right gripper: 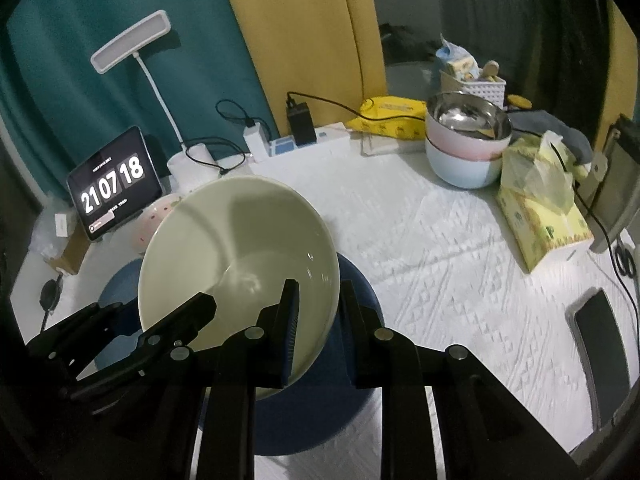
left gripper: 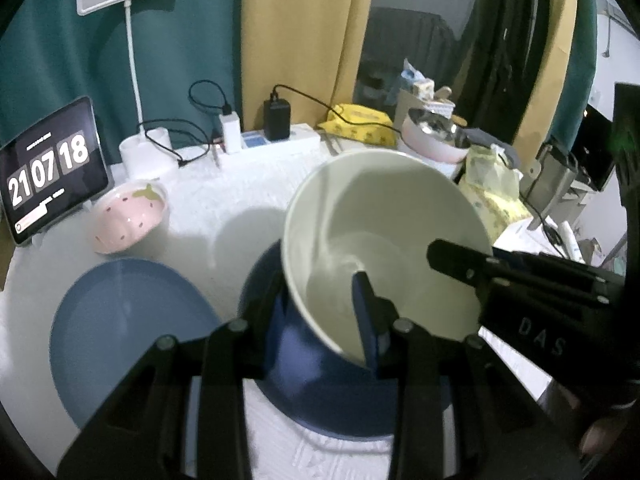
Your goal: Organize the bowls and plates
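Both grippers pinch the rim of one pale bowl point(left gripper: 384, 240), held tilted above the white tablecloth point(right gripper: 420, 240)

The left gripper point(left gripper: 320, 312) has one finger inside the bowl and one outside its wall, clamped on the near rim; the right gripper point(right gripper: 316, 316) grips the rim the same way; a dark blue plate point(left gripper: 320, 392) lies right beneath the bowl, a lighter blue plate point(left gripper: 128, 336) beside it; a pink strawberry bowl point(left gripper: 130, 220) sits further back, next to a tablet point(left gripper: 52, 168) showing a clock; stacked bowls point(right gripper: 464, 144) stand well apart at the far right
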`<state>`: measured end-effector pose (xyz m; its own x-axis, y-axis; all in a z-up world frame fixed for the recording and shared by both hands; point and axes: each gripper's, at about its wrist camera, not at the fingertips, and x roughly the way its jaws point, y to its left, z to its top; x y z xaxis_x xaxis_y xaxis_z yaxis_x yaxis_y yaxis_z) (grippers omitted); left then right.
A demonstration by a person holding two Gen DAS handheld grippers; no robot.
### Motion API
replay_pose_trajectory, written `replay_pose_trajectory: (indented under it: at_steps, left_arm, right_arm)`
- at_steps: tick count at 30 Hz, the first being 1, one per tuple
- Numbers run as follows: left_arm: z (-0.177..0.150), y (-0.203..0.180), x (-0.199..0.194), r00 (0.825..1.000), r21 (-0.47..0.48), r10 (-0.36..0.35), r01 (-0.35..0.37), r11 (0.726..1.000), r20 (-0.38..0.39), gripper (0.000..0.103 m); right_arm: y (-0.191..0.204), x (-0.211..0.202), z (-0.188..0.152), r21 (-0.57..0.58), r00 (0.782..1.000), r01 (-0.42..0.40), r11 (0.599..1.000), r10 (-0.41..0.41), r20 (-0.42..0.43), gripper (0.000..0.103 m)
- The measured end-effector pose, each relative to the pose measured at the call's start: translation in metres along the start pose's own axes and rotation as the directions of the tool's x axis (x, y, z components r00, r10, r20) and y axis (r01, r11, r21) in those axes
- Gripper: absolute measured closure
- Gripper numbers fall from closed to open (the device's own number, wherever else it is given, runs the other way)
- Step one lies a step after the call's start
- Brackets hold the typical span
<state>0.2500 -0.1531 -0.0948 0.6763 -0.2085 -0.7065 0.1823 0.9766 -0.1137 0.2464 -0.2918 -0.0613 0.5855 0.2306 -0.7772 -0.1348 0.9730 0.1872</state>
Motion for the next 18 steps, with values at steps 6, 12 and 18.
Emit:
replay_pose_trajectory:
  at_steps: [6, 12, 18]
  left_arm:
    - [-0.007, -0.003, 0.006, 1.0, 0.013, 0.016, -0.016, 1.0, -0.015, 0.069]
    - [-0.013, -0.003, 0.015, 0.998, 0.023, 0.045, -0.044, 0.999, -0.037, 0.069]
    - [-0.018, 0.002, 0.023, 0.997, 0.019, 0.053, -0.052, 0.998, -0.057, 0.069]
  right_arm:
    - [-0.007, 0.007, -0.009, 0.014, 1.0, 0.006, 1.0, -0.005, -0.023, 0.082]
    - [-0.009, 0.021, -0.018, 0.02, 0.998, 0.01, 1.0, -0.008, -0.06, 0.082]
    - [-0.006, 0.033, -0.025, 0.015, 0.995, 0.014, 1.0, -0.012, -0.101, 0.082]
